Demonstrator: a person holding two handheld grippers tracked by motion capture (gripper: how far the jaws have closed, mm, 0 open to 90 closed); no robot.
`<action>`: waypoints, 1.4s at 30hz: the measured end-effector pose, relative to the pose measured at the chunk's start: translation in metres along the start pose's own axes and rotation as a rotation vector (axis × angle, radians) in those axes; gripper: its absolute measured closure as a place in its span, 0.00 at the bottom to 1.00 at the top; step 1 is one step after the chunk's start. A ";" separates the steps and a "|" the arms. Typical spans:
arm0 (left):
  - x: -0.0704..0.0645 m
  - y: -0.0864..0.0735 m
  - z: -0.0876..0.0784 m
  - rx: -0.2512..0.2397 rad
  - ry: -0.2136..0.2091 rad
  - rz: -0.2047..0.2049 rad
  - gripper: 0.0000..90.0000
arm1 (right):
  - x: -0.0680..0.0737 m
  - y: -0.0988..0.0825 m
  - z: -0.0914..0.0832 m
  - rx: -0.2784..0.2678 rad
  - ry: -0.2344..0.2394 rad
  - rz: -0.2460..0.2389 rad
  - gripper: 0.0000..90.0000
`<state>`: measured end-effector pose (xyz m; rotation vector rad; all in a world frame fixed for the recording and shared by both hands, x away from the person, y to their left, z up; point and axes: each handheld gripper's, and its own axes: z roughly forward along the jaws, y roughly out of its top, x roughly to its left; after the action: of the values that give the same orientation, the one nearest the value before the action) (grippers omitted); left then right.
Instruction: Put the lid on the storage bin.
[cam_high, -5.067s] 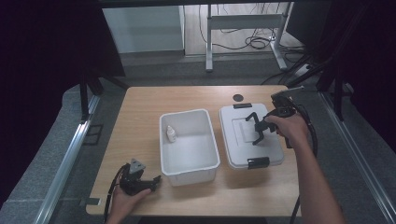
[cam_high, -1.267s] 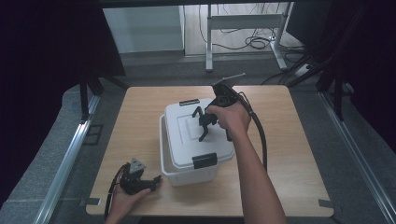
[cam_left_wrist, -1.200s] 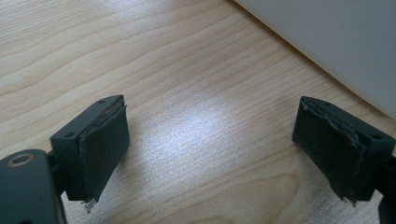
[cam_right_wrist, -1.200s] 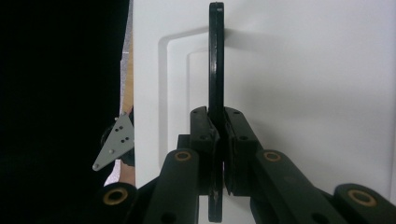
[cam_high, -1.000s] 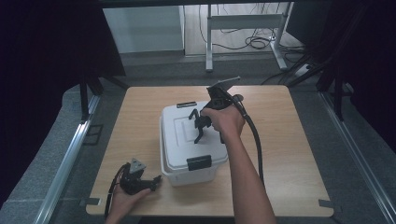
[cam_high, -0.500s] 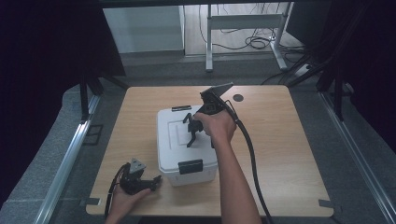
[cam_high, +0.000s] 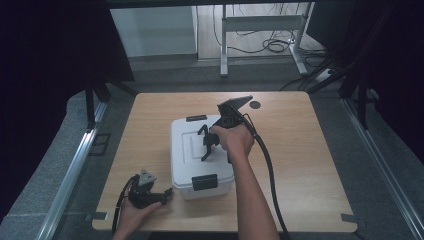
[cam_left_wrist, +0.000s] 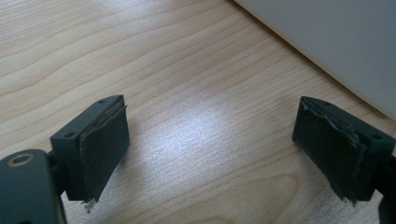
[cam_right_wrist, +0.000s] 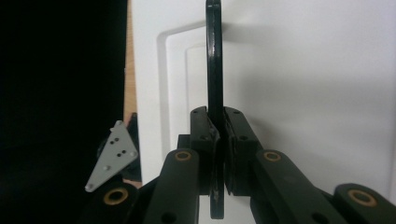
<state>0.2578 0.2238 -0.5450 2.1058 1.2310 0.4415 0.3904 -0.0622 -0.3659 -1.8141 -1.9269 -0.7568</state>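
The white lidded box (cam_high: 202, 155) is being carried by the tabletop (cam_high: 310, 150), left of centre and toward the near half. Its lid (cam_high: 192, 142) is lying on it, with a black latch (cam_high: 196, 118) at the far edge and another black latch (cam_high: 204, 182) at the near edge. A black handle (cam_right_wrist: 214, 65) is being shown standing up from the lid, edge-on in the right gripper view.

Edges and room: a broad bare stretch of tabletop is being left to the right of the box, crossed by the right tongs' cable (cam_high: 270, 170). A narrower strip is being left on the box's left, and open wood is being left between the box and the far edge. A small dark round mark (cam_high: 255, 104) is being shown near the far edge. The near edge is lying just beyond the box's front wall.

The right tongs (cam_high: 206, 145) are being held over the lid by the right hand (cam_high: 234, 140), and the jaws are being pressed together on the handle.

The left tongs (cam_high: 159, 196) are being rested on the tabletop by the left hand (cam_high: 132, 212), just beside the box's near left corner. The jaws are being held wide apart with bare wood between the pads (cam_left_wrist: 105, 144), and the box wall (cam_left_wrist: 336, 42) is being shown close ahead.
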 end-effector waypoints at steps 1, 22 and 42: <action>0.000 0.000 0.000 0.000 0.000 0.000 0.12 | -0.001 0.000 0.000 0.000 0.007 0.001 0.93; 0.000 0.001 0.000 0.001 -0.004 0.004 0.12 | -0.013 -0.001 -0.024 -0.061 0.027 -0.197 0.60; 0.001 0.001 0.000 0.001 -0.004 0.008 0.12 | -0.087 -0.026 -0.061 -0.180 0.078 -0.286 0.53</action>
<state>0.2588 0.2240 -0.5449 2.1123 1.2218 0.4403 0.3677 -0.1694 -0.3749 -1.5943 -2.1523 -1.1103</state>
